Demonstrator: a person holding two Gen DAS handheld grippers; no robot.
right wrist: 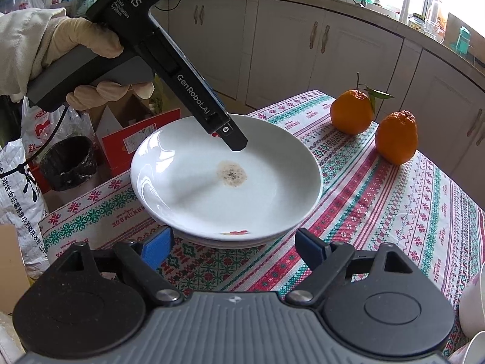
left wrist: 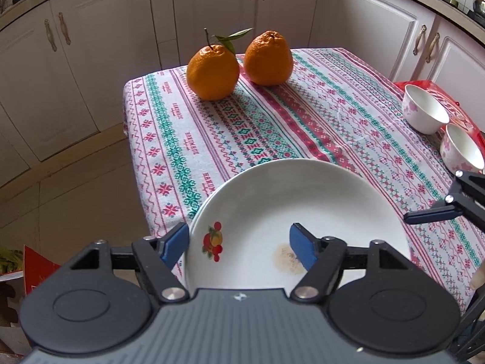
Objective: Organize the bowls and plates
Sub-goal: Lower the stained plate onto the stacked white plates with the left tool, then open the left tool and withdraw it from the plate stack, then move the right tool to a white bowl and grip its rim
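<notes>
A white deep plate with a fruit print and a brown stain in its middle lies on top of another plate at the table's near left corner. My left gripper is open and straddles its near rim, one blue pad outside the rim and one over the inside, neither pressing. In the right wrist view that gripper's fingertip reaches down into the plate, held by a gloved hand. My right gripper is open just short of the plate's near rim, nothing between its pads. Two white bowls with pink flowers stand at the right.
Two oranges sit at the far end of the patterned tablecloth. The bowls rest on a red packet. Beyond the table's left edge are a black bin, a red box and bags. White cabinets stand behind.
</notes>
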